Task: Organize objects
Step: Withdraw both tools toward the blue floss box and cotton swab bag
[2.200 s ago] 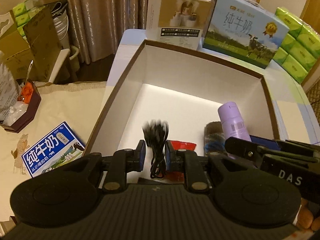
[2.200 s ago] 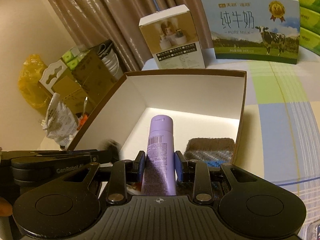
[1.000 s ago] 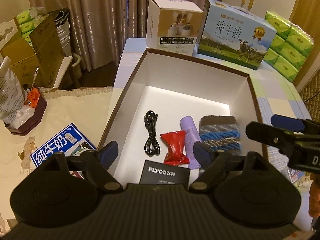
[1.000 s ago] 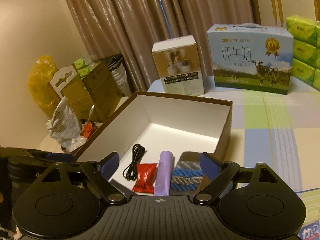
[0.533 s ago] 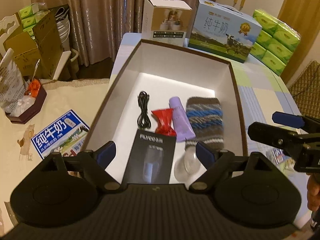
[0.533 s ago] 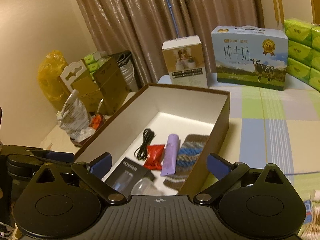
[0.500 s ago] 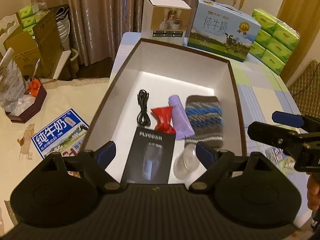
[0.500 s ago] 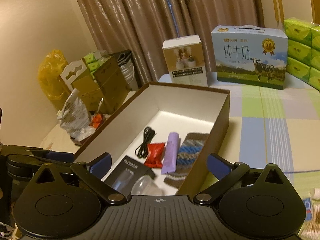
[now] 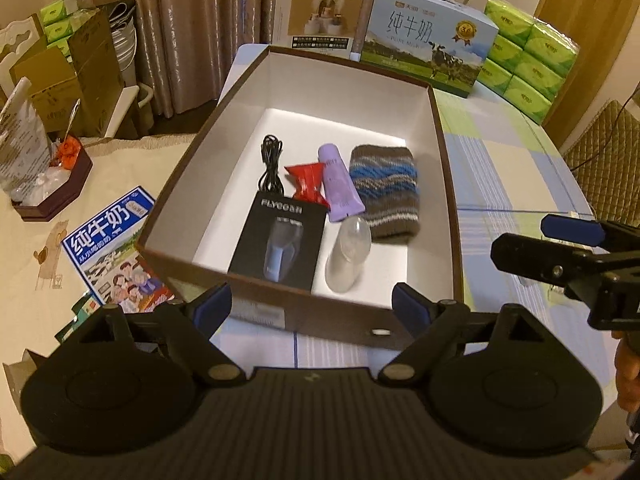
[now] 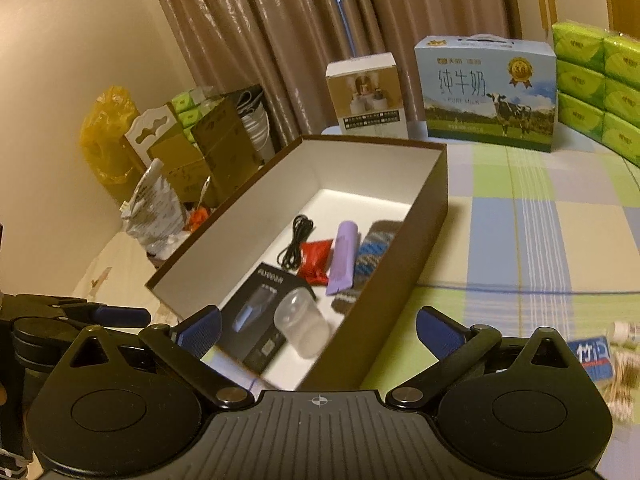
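Brown box [image 9: 448, 184], frame center, is holding 6 items: black cable [image 9: 271, 168], red packet [image 9: 307, 182], purple tube [image 9: 340, 184], knitted pouch [image 9: 386, 192], black FLYCO carton [image 9: 280, 240], clear cup [image 9: 347, 256]. Left tongs [image 9: 312, 304] and right tongs [image 10: 318, 330] are hovering at lower frame, spread wide, gripping nothing.

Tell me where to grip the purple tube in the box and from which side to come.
Grip the purple tube across its round middle, coming from above. It lies flat on the box floor with the red packet close on one side and the knit pouch on the other, so the jaws probably need to drop in narrowly.
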The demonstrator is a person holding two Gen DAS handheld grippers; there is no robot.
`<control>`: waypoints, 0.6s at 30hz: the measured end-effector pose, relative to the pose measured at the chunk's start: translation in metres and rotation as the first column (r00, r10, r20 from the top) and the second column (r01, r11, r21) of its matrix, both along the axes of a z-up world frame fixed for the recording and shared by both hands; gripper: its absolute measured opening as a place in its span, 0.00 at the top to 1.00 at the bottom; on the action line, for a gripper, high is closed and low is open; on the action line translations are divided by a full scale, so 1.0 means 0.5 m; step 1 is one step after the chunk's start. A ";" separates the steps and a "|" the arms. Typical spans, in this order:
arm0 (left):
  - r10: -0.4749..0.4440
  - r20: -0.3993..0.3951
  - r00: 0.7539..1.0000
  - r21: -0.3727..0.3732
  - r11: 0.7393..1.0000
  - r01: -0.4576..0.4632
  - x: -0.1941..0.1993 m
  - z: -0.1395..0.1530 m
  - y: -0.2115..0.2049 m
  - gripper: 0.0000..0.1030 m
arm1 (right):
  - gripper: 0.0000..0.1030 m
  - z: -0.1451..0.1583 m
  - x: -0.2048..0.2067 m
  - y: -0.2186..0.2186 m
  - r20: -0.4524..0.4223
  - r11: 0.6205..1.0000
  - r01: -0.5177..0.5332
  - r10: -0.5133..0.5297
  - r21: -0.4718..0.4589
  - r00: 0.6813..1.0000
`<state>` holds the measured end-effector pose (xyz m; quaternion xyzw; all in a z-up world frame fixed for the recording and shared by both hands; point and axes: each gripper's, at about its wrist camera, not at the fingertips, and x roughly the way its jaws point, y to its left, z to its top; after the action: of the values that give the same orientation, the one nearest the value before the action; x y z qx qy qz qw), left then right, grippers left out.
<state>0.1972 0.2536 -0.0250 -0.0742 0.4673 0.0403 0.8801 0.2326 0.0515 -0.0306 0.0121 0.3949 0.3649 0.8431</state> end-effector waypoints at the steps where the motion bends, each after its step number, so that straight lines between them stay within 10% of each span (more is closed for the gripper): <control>1: 0.002 -0.004 1.000 0.001 1.000 -0.002 -0.006 -0.001 -0.003 0.18 | 0.02 -0.001 -0.005 -0.005 -0.004 1.000 -0.002 0.002 0.000 1.000; 18: 0.037 -0.062 0.997 0.009 0.999 -0.037 -0.051 -0.029 -0.113 0.18 | 0.02 -0.023 -0.021 -0.123 -0.066 0.998 -0.055 0.054 -0.023 0.996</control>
<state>0.1719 0.1973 -0.0394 -0.0780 0.4930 0.0607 0.8644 0.2221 -0.0099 -0.0421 0.0030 0.4270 0.3823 0.8194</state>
